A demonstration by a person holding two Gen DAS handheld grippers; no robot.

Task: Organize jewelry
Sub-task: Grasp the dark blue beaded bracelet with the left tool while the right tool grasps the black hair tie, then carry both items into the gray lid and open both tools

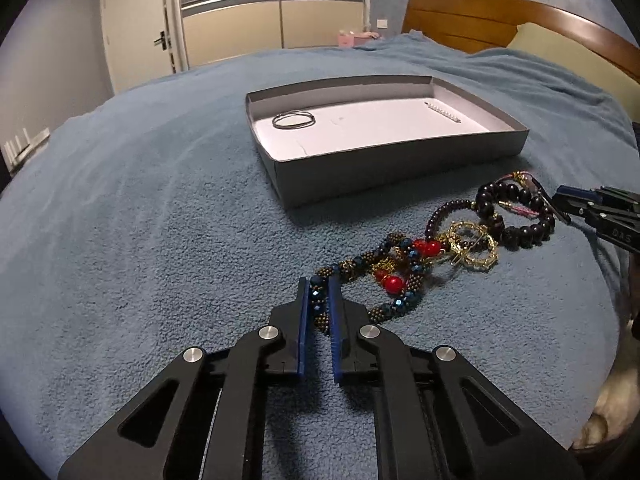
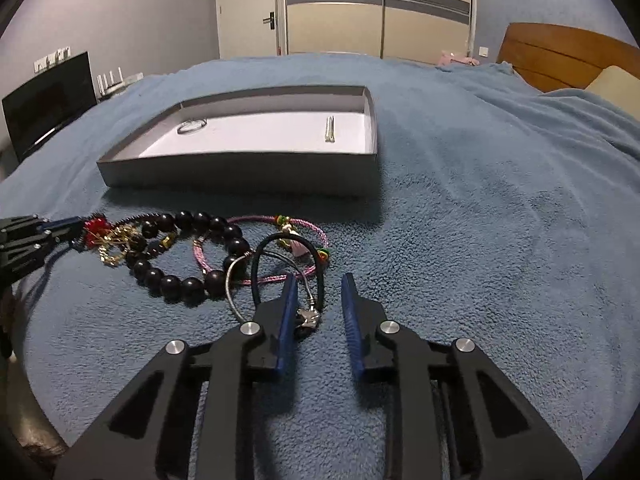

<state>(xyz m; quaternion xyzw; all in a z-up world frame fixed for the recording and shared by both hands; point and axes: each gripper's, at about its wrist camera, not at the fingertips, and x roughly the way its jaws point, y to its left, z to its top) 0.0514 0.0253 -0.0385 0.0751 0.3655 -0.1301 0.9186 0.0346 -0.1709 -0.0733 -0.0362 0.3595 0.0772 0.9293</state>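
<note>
Your left gripper (image 1: pixel 319 300) clenches the beaded necklace (image 1: pixel 384 276); your right gripper (image 2: pixel 319 300) stands released over a cord bracelet (image 2: pixel 288 264). Next, likely lift toward the tray (image 1: pixel 400 168) ahead.

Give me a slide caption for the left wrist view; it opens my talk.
Left hand-held gripper shut on a blue beaded necklace on the blanket, grey tray beyond.

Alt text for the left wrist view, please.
The left hand-held gripper is shut on a blue-and-red beaded necklace lying tangled with other jewelry on a blue blanket. Beyond sits a shallow grey box holding a bangle and a small clip.
</note>
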